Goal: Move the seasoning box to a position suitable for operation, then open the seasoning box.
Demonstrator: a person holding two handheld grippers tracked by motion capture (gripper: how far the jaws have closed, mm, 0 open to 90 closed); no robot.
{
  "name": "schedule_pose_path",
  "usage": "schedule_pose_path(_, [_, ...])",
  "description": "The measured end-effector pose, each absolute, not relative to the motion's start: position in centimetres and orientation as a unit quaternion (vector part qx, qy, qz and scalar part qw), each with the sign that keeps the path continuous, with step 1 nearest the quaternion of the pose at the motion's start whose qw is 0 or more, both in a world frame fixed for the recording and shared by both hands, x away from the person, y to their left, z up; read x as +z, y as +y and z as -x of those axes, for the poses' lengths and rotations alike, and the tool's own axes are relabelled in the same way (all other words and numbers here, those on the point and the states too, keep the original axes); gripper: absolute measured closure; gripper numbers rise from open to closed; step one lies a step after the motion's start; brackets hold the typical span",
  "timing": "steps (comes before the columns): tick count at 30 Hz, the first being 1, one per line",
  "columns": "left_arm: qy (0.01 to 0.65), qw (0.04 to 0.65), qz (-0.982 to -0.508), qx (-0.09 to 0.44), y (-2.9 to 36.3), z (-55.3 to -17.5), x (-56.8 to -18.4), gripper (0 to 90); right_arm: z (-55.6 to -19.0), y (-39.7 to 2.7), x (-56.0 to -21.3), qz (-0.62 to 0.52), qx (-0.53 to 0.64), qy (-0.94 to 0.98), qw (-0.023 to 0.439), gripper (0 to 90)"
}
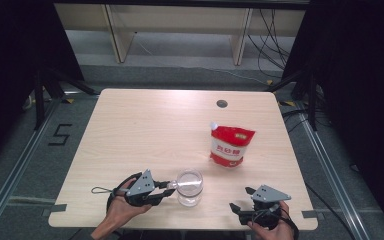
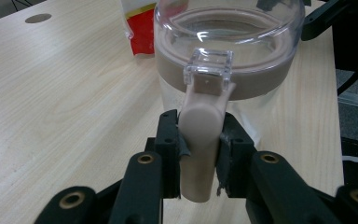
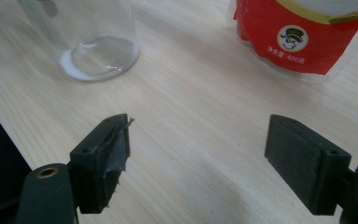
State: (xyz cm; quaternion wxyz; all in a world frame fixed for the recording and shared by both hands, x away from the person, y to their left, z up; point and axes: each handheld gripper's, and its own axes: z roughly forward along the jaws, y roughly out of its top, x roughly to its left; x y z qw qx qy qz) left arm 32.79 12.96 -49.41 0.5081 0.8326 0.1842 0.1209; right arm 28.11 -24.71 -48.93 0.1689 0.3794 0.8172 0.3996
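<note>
The left gripper point(image 2: 199, 154) is clamping the beige plastic latch handle point(image 2: 200, 140) of the clear lidded jar point(image 1: 189, 186) (near table edge); keep pull steady. The right gripper point(image 3: 198, 163) is idling wide open, holding nothing.

The left gripper point(image 2: 200, 154) is clamping the beige handle point(image 2: 199, 140) of a clear jar point(image 2: 228, 42). The jar is standing on the wooden table point(image 2: 65, 102), with a red pouch point(image 2: 142, 32) lying behind it.
</note>
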Motion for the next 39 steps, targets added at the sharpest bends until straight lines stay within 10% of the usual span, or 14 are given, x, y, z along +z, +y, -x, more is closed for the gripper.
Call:
schedule_pose_path(7, [0.227,0.502,-0.825,0.125,13.6,-32.2,-48.2,35.1,-28.4,-25.1,-48.9,-0.363,0.405,0.821,0.176,23.1])
schedule_pose_path(12, [0.214,0.511,-0.823,0.129,14.0,-31.9,-47.1,27.4,-28.5,-25.1,-48.9,-0.367,0.406,0.819,0.172,23.1])
schedule_pose_path(39, [0.269,0.539,-0.79,0.116,13.6,-30.3,-44.8,22.6,-28.4,-24.6,-48.9,-0.363,0.412,0.819,0.167,23.3])
